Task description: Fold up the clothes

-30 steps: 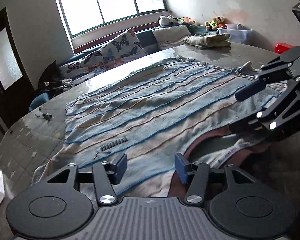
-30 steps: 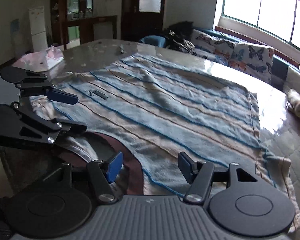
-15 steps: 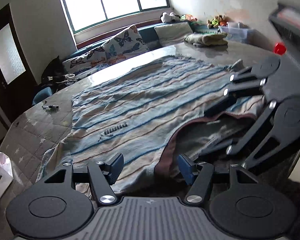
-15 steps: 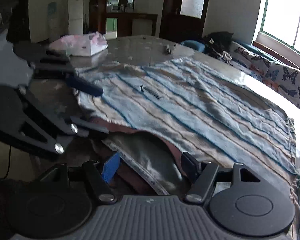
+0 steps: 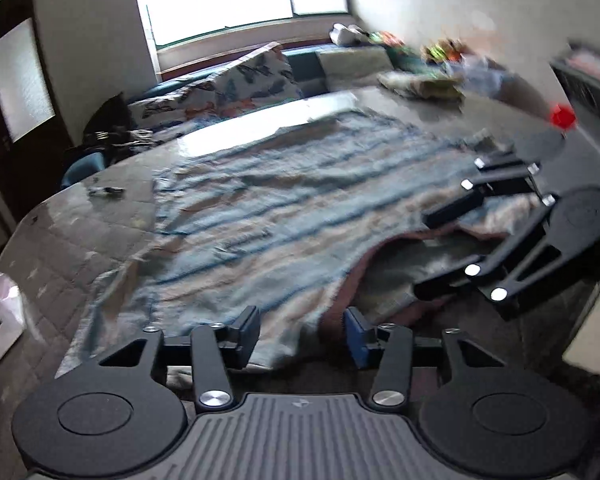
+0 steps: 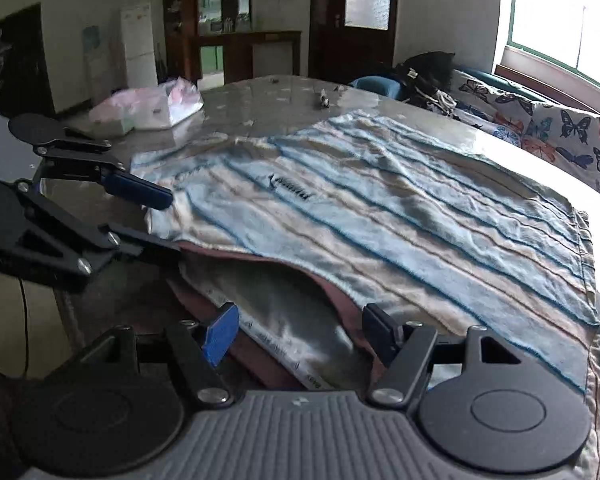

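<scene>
A light blue striped T-shirt (image 5: 268, 216) lies spread flat on the table, its maroon-edged collar (image 6: 324, 292) toward me. It also shows in the right wrist view (image 6: 380, 208). My left gripper (image 5: 302, 330) is open at the shirt's near edge, left of the collar, and also shows in the right wrist view (image 6: 168, 222). My right gripper (image 6: 300, 330) is open with the collar opening between its fingers, and also shows in the left wrist view (image 5: 428, 256). Neither holds cloth.
The table (image 5: 80, 232) has a quilted grey cover. A plastic bag (image 6: 148, 108) lies at its far left end. Folded clothes (image 5: 420, 84) lie at the far right. A butterfly-print sofa (image 6: 540, 124) stands beyond, under the window.
Both grippers have pulled back toward the near edge and dropped lower, so the collar now lies right in front of them. The left view has swung and blurred. Both stay open.
</scene>
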{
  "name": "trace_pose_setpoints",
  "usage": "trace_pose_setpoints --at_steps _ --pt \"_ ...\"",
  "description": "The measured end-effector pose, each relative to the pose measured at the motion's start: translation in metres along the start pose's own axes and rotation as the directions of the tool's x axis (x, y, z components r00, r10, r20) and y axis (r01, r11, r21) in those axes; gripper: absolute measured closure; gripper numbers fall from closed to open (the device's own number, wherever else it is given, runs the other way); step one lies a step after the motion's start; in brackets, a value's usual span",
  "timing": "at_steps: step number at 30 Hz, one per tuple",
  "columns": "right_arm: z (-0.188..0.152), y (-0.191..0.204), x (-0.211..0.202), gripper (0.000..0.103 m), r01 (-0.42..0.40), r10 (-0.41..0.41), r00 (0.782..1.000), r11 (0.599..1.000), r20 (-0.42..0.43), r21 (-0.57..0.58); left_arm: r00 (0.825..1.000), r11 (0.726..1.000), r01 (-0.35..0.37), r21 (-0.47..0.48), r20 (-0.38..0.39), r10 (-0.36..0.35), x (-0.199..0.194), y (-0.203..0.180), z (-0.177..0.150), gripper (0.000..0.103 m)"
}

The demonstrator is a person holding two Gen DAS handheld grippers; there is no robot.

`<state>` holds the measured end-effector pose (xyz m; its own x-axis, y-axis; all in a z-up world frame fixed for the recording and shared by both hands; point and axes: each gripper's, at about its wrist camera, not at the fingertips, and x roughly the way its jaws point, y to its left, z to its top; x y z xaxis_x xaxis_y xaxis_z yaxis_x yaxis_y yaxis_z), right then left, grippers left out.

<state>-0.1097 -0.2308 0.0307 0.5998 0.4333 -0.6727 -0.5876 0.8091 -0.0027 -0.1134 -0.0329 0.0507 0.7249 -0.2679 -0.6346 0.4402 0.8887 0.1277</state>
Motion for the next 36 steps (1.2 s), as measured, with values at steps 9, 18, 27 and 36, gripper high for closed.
trace_pose_setpoints --at_steps 9,18,27,36 --pt "0.004 -0.018 0.008 0.033 0.036 -0.037 0.999 0.995 0.004 0.088 0.974 0.939 -0.228 -0.257 -0.058 0.22 0.018 0.077 0.004 0.047" --pt "0.013 -0.019 0.01 0.033 0.032 -0.034 0.999 0.995 0.018 0.097 0.892 0.792 -0.451 -0.412 -0.218 0.395 0.017 0.128 -0.029 0.047" --pt "0.024 0.007 0.039 0.031 -0.039 0.04 0.999 0.998 -0.015 0.039 0.879 0.753 -0.477 -0.454 -0.26 0.4 0.012 0.133 -0.035 0.044" --pt "0.035 0.021 0.026 0.032 -0.065 0.064 0.997 0.998 0.048 0.012 0.883 0.716 -0.47 -0.517 -0.268 0.386 0.012 0.139 -0.037 0.045"
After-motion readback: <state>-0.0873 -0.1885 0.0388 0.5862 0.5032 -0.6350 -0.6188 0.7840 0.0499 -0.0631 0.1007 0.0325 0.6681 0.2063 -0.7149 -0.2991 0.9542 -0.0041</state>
